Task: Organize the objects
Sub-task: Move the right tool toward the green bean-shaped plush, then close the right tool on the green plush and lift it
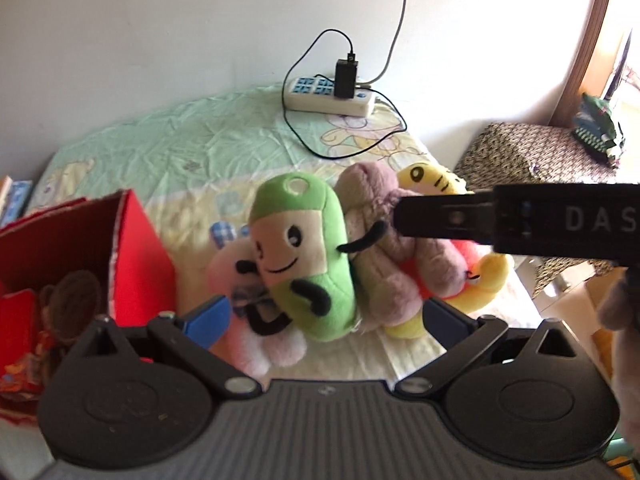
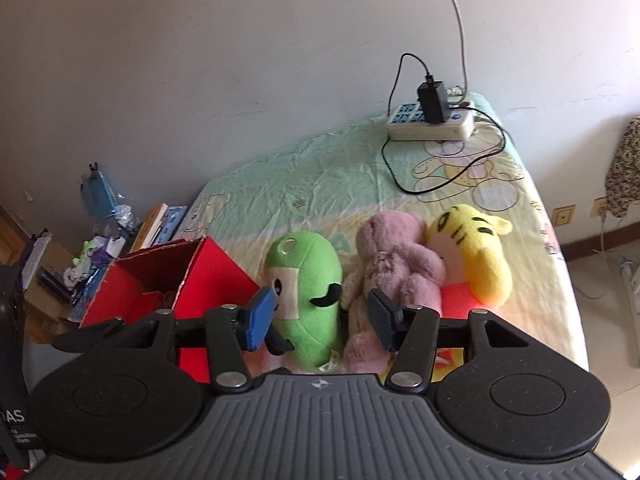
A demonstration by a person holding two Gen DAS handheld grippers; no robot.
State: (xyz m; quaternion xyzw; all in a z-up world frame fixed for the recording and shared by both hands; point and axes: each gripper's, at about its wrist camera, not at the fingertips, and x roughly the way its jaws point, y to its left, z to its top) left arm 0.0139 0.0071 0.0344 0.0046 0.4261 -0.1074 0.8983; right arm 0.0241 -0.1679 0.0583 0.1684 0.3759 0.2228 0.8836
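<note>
A green plush toy (image 1: 308, 256) lies on the bed among a pink plush (image 1: 256, 280), a mauve bear (image 1: 380, 240) and a yellow tiger plush (image 1: 476, 276). My left gripper (image 1: 324, 316) is open, its blue fingers on either side of the green and pink plush. My right gripper (image 2: 324, 320) is open around the green plush (image 2: 308, 292), above it; the mauve bear (image 2: 396, 268) and yellow tiger (image 2: 476, 256) lie to its right. The right gripper's body (image 1: 520, 220) crosses the left wrist view. A red box (image 1: 132, 256) stands at the left and holds a brown toy (image 1: 76, 300).
A white power strip (image 2: 432, 124) with a black charger and cables lies at the bed's far end by the wall. Books and clutter (image 2: 100, 248) sit left of the red box (image 2: 208, 280). A patterned stool (image 1: 536, 160) stands right of the bed.
</note>
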